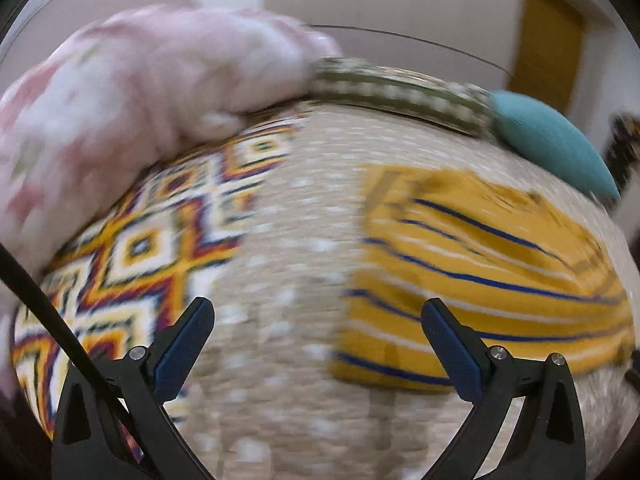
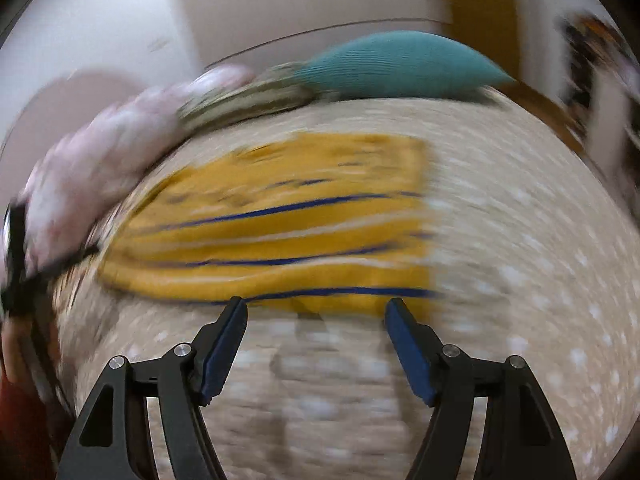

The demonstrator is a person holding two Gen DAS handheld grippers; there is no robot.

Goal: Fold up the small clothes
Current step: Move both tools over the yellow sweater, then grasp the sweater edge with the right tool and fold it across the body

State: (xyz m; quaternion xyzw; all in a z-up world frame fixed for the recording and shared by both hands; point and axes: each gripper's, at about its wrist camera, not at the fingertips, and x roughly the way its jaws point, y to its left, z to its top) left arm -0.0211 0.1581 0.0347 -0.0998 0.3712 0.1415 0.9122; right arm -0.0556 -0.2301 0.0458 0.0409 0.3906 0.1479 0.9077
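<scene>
A folded yellow garment with blue and white stripes (image 1: 480,272) lies flat on the beige speckled bed cover (image 1: 288,240). It also shows in the right wrist view (image 2: 288,232). My left gripper (image 1: 318,312) is open and empty, above the cover with the garment's left edge at its right finger. My right gripper (image 2: 316,312) is open and empty, just short of the garment's near edge. Both views are motion-blurred.
A pink floral blanket (image 1: 132,108) is heaped at the back left. A colourful patterned cloth (image 1: 132,252) lies left of the garment. A green checked cloth (image 1: 400,94) and a teal pillow (image 2: 400,64) sit along the far edge, against the wall.
</scene>
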